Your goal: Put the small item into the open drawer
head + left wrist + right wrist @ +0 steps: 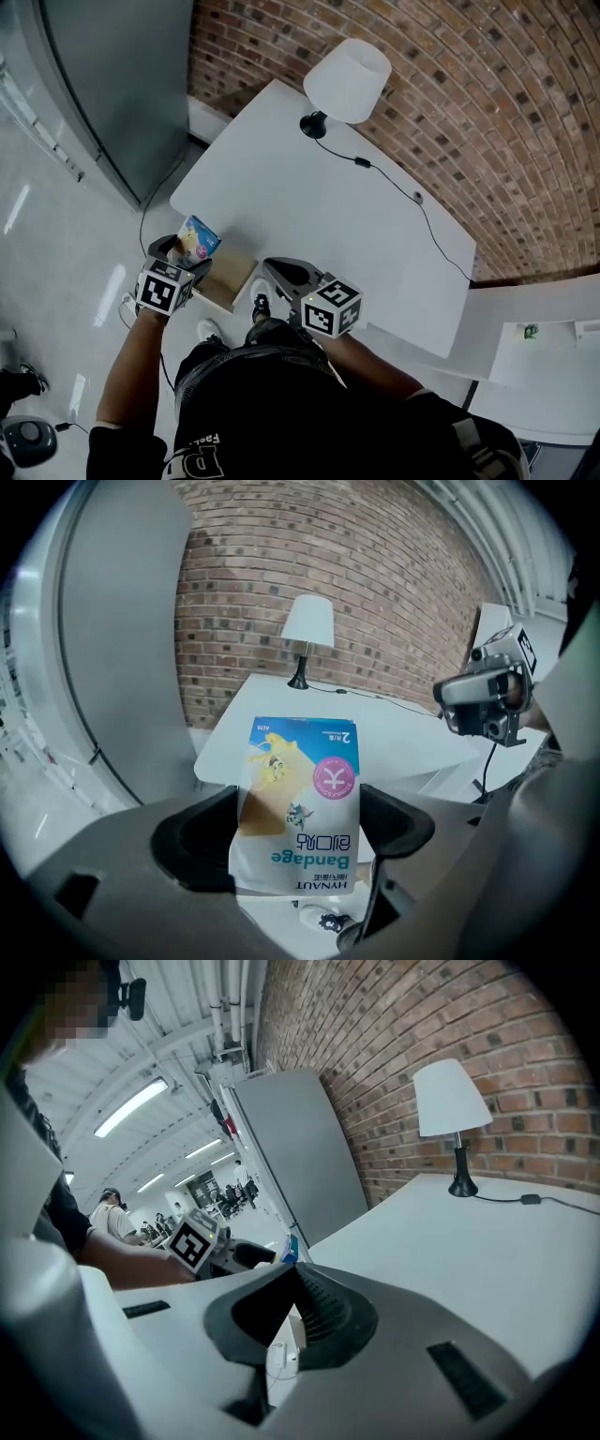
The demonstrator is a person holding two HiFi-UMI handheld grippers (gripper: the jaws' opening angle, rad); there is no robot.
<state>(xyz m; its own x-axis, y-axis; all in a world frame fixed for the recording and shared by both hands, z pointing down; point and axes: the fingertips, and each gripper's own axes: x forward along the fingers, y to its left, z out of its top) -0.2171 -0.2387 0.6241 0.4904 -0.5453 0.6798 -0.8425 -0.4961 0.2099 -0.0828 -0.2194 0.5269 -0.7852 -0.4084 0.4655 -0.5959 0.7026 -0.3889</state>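
The small bandage pack (298, 803) is pinched between the two fingers of the left gripper (298, 834). It is up in the air, just over the open drawer (225, 277) at the near edge of the white table (309, 206). The dark fingers (197, 841) cover the sides of the pack low down, and its bottom edge runs down behind the gripper body. From the head view the pack (199, 239) is very small and its print cannot be read there.

The pack is flat, with a blue top and a white bottom. It has a yellow cartoon picture and a pink round badge. The word "Bandage" is in blue-green letters and reads upside down in the left gripper view.

The drawer looks light brown inside. The left gripper (187, 255) covers part of it, so what is in it cannot be seen.

The right gripper (286, 274) is just beside the drawer, on its right. Its fingers (323, 1312) are pressed together with nothing between them. A small white thing with a thin wire peeks out under them, but it is hard to tell what it is.

Farther back on the table stands a lamp (347, 80) with a white shade, and its black cord (375, 169) runs across the top. Behind is a brick wall (487, 112).
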